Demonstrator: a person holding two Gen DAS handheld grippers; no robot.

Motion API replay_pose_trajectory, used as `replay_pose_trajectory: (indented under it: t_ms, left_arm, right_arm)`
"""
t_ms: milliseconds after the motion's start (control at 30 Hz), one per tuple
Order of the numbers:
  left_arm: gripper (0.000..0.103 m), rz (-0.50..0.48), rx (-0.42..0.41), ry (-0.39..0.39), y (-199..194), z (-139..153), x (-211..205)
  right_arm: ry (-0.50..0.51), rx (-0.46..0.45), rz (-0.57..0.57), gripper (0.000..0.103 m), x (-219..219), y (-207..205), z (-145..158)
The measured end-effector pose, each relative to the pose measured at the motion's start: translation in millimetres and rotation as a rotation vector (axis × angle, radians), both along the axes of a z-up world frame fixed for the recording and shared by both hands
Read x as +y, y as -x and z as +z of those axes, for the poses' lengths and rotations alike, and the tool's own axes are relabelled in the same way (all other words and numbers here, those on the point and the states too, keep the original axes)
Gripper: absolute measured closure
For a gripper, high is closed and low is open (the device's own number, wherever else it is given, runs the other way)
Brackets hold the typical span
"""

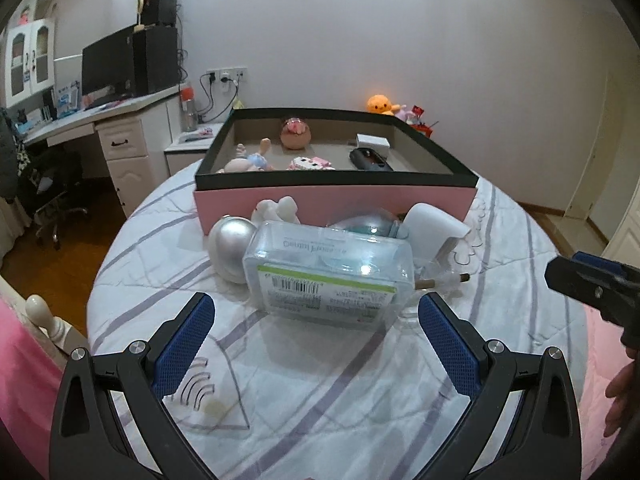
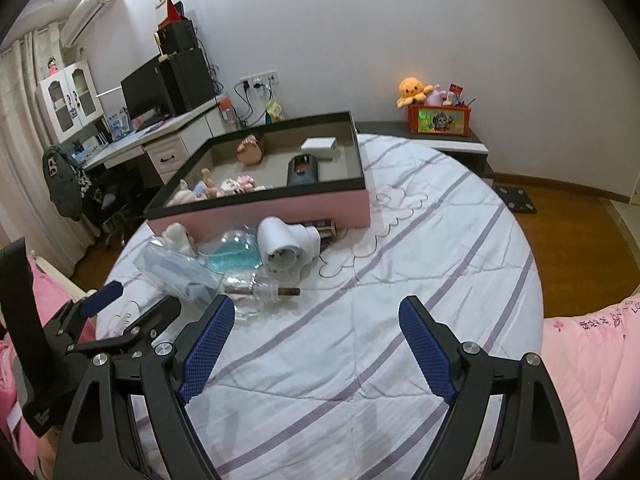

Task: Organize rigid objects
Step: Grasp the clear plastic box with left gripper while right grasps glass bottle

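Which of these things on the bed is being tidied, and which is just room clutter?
Part of the job:
pink box
clear plastic case
silver egg-shaped thing
white cylinder
glass bottle
left gripper
right gripper

Just lying about:
orange plush
monitor
red box

In the pink box point(image 2: 280, 210) with the black rim at mid-frame lie 5 things: 1 doll point(image 1: 248, 162), 1 pink blocky toy point(image 1: 311, 163), 1 round brown toy point(image 1: 295, 133), 1 white box point(image 1: 373, 143) and 1 dark device point(image 1: 370, 159). Just below the box on the striped quilt point(image 2: 400, 280) sit about 6 more: 1 silver ball point(image 1: 232, 246), 1 clear plastic case point(image 1: 328, 276), 1 white plush point(image 2: 178, 236), 1 blue-tinted clear dome point(image 2: 230, 254), 1 white cylinder point(image 2: 286, 250) and 1 glass bottle point(image 2: 260, 292).
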State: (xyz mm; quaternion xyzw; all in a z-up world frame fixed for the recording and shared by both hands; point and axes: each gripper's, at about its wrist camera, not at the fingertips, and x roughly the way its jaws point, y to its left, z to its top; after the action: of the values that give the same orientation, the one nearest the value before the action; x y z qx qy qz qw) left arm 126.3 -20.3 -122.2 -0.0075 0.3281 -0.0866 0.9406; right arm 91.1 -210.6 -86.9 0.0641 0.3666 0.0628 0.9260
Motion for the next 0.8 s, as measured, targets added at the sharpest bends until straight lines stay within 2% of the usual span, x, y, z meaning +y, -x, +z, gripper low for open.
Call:
replay_pose_trajectory:
  t_ms: [233, 300, 333, 467, 800]
  left_arm:
    - [0.000, -0.011, 0.048, 0.005, -28.2, -6.4, -4.3]
    - [0.009, -0.026, 0.061, 0.043, -32.2, -7.2, -1.9]
    - [0.009, -0.027, 0.063, 0.050, -32.8, -7.2, -1.3]
    - [0.009, -0.015, 0.049, 0.070, -25.7, -4.6, 5.5]
    - [0.009, 0.066, 0.004, 0.033, -0.1, 1.6, 32.6]
  right_arm:
    - [0.005, 0.026, 0.002, 0.017, 0.9, -6.7, -10.0]
    - [0.008, 0.030, 0.006, 0.017, 2.1, -7.4, -11.3]
    - [0.009, 0.032, 0.008, 0.017, 3.0, -7.8, -11.7]
    - [0.018, 0.043, 0.019, 0.017, 7.2, -11.3, -16.0]
    - [0.033, 0.093, 0.086, 0.017, 38.6, -33.2, -35.1]
